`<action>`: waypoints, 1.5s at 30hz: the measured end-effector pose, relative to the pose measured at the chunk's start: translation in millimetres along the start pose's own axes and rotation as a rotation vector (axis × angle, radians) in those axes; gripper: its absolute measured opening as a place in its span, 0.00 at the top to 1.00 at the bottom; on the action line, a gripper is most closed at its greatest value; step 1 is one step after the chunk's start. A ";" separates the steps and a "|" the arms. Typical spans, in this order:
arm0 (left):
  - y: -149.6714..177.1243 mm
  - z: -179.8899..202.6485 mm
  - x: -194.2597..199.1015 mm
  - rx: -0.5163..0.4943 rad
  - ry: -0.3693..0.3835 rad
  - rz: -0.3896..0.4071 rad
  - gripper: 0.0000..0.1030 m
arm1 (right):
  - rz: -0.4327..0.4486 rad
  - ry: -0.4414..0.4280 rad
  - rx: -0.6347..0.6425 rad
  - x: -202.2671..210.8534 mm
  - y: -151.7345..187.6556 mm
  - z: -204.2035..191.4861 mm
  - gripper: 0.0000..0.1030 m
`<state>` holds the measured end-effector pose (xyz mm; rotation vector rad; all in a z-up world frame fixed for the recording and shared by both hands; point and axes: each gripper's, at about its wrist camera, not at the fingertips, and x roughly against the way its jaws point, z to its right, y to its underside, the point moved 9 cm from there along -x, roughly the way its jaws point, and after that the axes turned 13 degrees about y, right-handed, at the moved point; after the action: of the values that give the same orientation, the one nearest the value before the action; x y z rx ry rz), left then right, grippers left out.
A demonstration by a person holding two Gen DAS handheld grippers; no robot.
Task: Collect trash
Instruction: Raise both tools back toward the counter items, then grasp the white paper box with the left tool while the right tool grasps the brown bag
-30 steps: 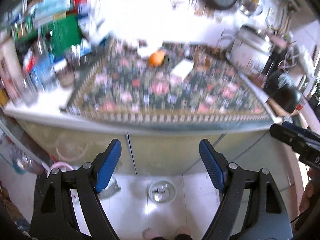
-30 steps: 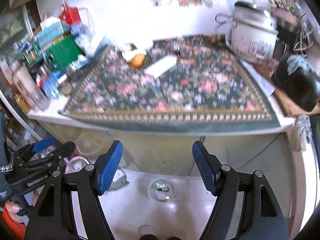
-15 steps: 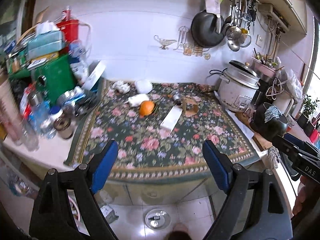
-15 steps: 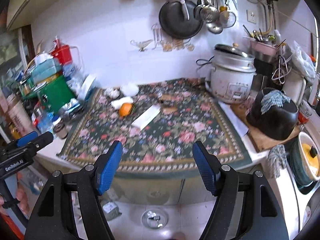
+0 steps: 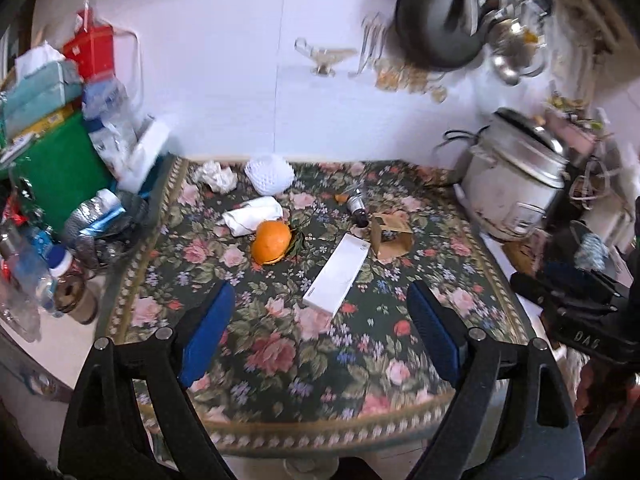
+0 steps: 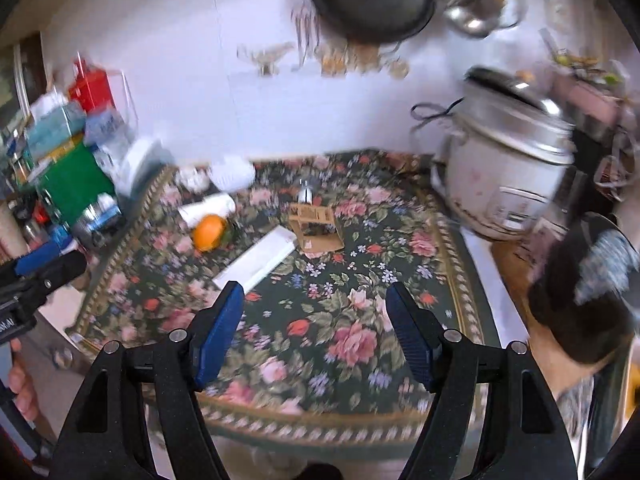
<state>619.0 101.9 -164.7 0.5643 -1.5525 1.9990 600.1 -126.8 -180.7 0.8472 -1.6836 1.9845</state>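
Observation:
A floral cloth (image 5: 304, 340) covers the counter. On it lie a long white box (image 5: 337, 274) (image 6: 256, 262), a torn brown carton (image 5: 390, 233) (image 6: 317, 229), a small bottle (image 5: 357, 208), an orange (image 5: 272, 241) (image 6: 208, 232), a rolled white wrapper (image 5: 254, 215), crumpled tissue (image 5: 217, 175) and a white foam net (image 5: 269, 174). My left gripper (image 5: 318, 338) is open and empty above the cloth's near part. My right gripper (image 6: 314, 334) is open and empty, likewise short of the trash.
A rice cooker (image 5: 516, 188) (image 6: 508, 172) stands at the back right. Bottles, a green box (image 5: 52, 168) and tissue boxes crowd the left. A black pot (image 6: 588, 292) sits at the right. Pans hang on the wall.
Both grippers have moved forward over the counter and closer to the cloth; the floor below has dropped out of view. Both stay open.

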 end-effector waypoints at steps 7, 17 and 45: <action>-10.6 -23.2 -80.3 0.108 -0.082 -0.064 0.14 | -0.114 -0.096 0.109 -98.6 -23.0 -3.7 0.19; 5.8 -53.7 -158.8 0.137 -0.108 -0.230 0.14 | -0.181 -0.098 0.218 -191.3 -42.7 -41.0 0.19; 23.1 -2.8 -306.9 -0.090 0.103 -0.547 0.25 | -0.281 -0.144 -0.019 -248.2 -43.7 -3.4 0.36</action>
<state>839.1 51.0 -373.8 0.7434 -1.2491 1.5116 810.5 -95.2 -316.0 1.1742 -1.5554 1.7518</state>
